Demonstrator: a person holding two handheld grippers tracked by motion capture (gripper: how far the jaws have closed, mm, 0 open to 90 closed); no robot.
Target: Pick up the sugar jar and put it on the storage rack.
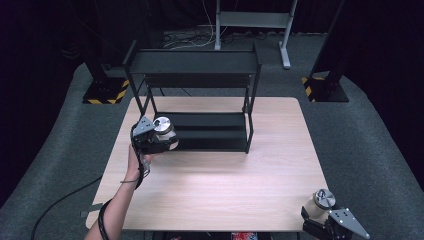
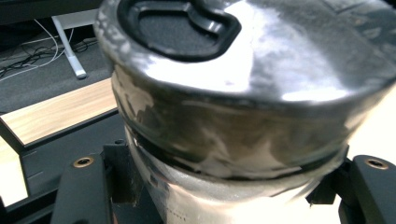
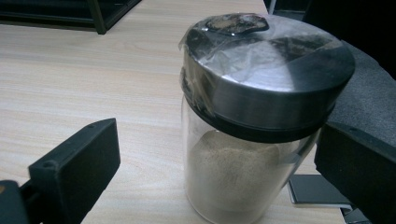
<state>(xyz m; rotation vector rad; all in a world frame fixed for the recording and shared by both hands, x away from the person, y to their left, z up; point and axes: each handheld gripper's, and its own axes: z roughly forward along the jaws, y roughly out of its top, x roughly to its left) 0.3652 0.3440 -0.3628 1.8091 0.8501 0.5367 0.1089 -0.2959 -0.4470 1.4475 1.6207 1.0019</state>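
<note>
Steel-lidded jar (image 2: 233, 107) sits clamped between left tongs (image 1: 162, 142) (beside shelf (image 1: 200, 90)).

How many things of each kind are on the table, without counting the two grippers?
Spice jars with metal lids: 2, one in the left gripper at the rack, one near the right gripper at the table corner.
Black two-tier rack: 1
Total: 3

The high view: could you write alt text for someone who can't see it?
A person's left gripper holds a metal-lidded jar at the lower tier of a black two-tier rack on a wooden table. At the table's near right corner, the right gripper sits around a second spice jar.
</note>
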